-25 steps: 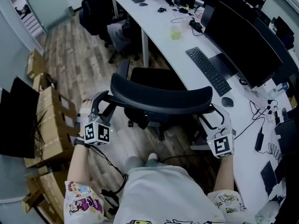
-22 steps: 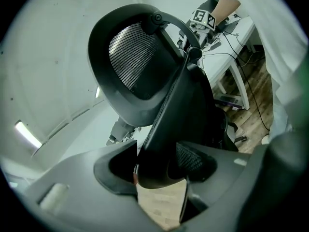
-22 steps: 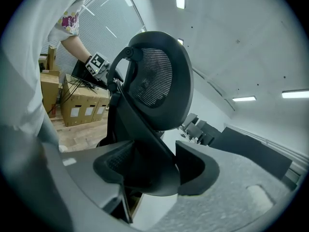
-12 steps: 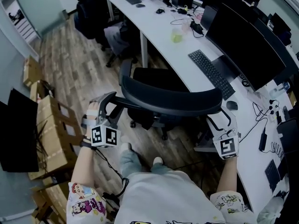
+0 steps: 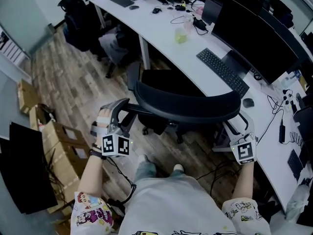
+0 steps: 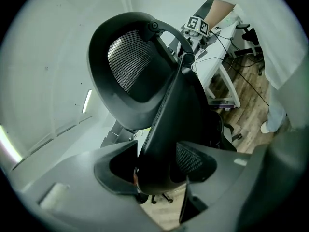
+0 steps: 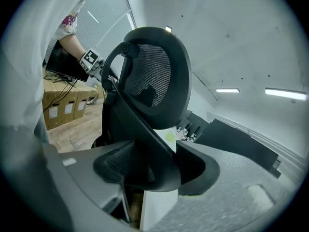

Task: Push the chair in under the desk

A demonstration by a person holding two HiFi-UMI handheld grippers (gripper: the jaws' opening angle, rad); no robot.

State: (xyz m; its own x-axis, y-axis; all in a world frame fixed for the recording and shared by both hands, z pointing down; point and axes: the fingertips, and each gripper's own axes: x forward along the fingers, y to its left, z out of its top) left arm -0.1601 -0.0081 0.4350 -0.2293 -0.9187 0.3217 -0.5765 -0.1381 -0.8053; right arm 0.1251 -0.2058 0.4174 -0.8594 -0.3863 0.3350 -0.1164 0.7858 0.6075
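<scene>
The person is clamping the left gripper [image 5: 117,110] and right gripper [image 5: 239,125] on opposite ends of the office chair [image 5: 166,82] backrest [image 5: 188,104], probably to push squarely. The chair is standing against the white desk [image 5: 164,35], not yet tucked under.
</scene>
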